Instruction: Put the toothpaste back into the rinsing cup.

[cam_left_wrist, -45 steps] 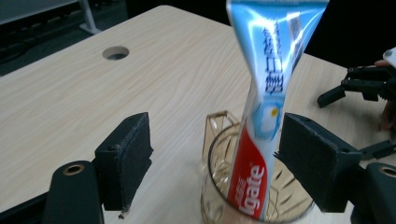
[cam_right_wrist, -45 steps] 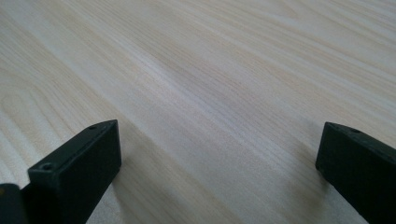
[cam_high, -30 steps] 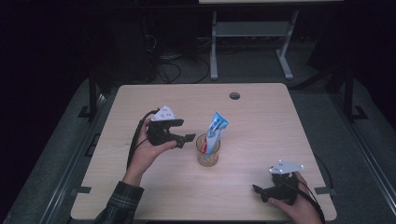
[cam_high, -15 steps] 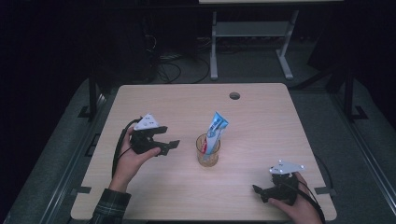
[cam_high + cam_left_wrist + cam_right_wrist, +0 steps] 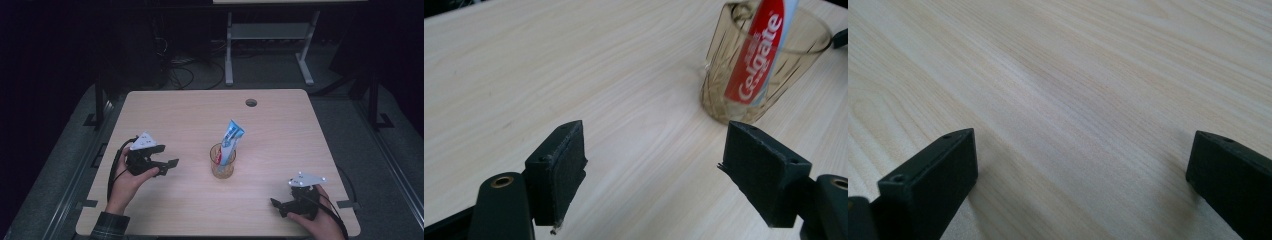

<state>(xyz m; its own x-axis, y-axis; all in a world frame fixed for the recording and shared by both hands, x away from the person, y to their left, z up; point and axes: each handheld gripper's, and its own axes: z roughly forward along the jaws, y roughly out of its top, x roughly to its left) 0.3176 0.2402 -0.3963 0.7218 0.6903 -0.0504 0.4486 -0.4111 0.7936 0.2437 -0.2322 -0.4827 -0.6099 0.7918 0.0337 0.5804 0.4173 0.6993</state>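
High view: pale wood table [image 5: 190, 120] in a dark room; left claw [image 5: 167, 167] and right claw [image 5: 278, 206] released.

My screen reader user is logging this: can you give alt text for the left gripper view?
The left gripper is open over a bare stretch of the light wooden table. Ahead and to the right stands an amber glass cup with a red Colgate toothpaste tube leaning in it.

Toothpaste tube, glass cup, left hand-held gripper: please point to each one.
toothpaste tube [image 5: 231, 140], high view, on its blue upper body.
glass cup [image 5: 724, 95], left gripper view, on its side wall.
left hand-held gripper [image 5: 168, 167], high view, between its fingertips.
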